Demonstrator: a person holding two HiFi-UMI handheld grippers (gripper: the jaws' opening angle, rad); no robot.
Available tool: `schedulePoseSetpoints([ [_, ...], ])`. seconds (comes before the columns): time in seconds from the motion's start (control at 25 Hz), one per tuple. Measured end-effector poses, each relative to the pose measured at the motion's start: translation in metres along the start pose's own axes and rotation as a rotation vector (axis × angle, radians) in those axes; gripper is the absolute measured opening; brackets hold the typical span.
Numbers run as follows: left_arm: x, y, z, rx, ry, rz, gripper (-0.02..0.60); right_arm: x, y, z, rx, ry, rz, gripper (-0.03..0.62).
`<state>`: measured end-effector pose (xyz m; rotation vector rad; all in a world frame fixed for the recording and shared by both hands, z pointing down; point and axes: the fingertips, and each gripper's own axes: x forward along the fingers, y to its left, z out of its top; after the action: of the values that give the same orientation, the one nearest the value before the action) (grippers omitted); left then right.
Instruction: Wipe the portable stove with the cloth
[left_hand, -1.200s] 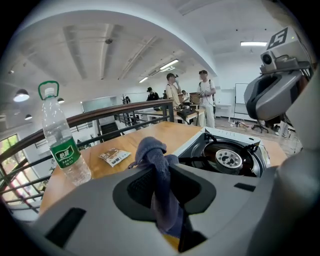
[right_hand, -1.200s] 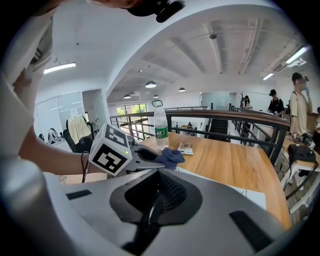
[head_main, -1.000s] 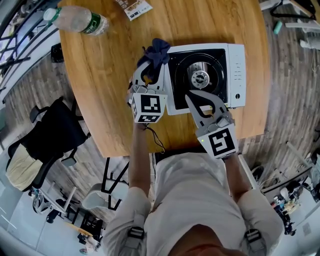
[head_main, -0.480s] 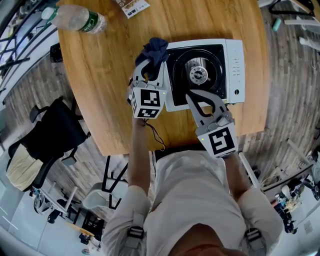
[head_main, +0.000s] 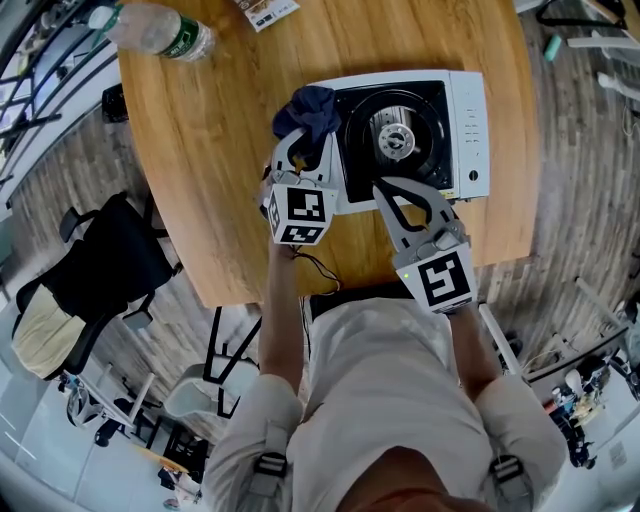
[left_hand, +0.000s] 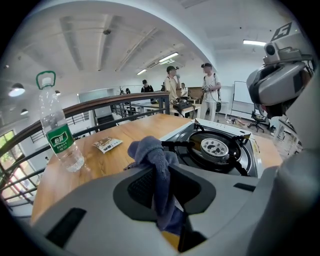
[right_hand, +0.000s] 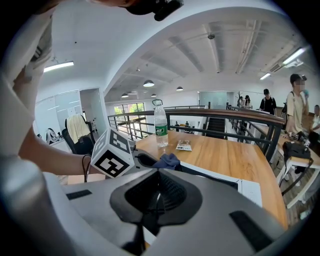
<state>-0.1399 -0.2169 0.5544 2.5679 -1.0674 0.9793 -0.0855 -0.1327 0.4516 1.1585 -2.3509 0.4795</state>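
The white portable stove (head_main: 465, 125) with its black burner top lies on the round wooden table (head_main: 200, 150). A dark blue cloth (head_main: 308, 110) sits bunched at the stove's left edge, and my left gripper (head_main: 303, 137) is shut on it. In the left gripper view the cloth (left_hand: 156, 162) hangs between the jaws, with the stove (left_hand: 216, 148) just beyond to the right. My right gripper (head_main: 386, 188) is shut and holds nothing, its tip over the stove's near left corner. From the right gripper (right_hand: 156, 194) view the cloth (right_hand: 168, 161) shows ahead.
A plastic water bottle (head_main: 160, 35) lies at the table's far left, upright in the left gripper view (left_hand: 59, 135). A small packet (head_main: 268, 12) lies near the far edge. Chairs (head_main: 110, 265) stand left of the table. People (left_hand: 172, 85) stand far off.
My left gripper has drawn the cloth a little toward me along the stove's left edge. The right gripper has stayed in place on the stove's near side.
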Motion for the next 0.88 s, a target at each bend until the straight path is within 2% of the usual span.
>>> schedulePoseSetpoints([
  [0.88,-0.045,-0.050,-0.039,0.018,0.011,-0.026,0.089,-0.032,0.042,-0.019,-0.025,0.002,-0.032,0.020],
])
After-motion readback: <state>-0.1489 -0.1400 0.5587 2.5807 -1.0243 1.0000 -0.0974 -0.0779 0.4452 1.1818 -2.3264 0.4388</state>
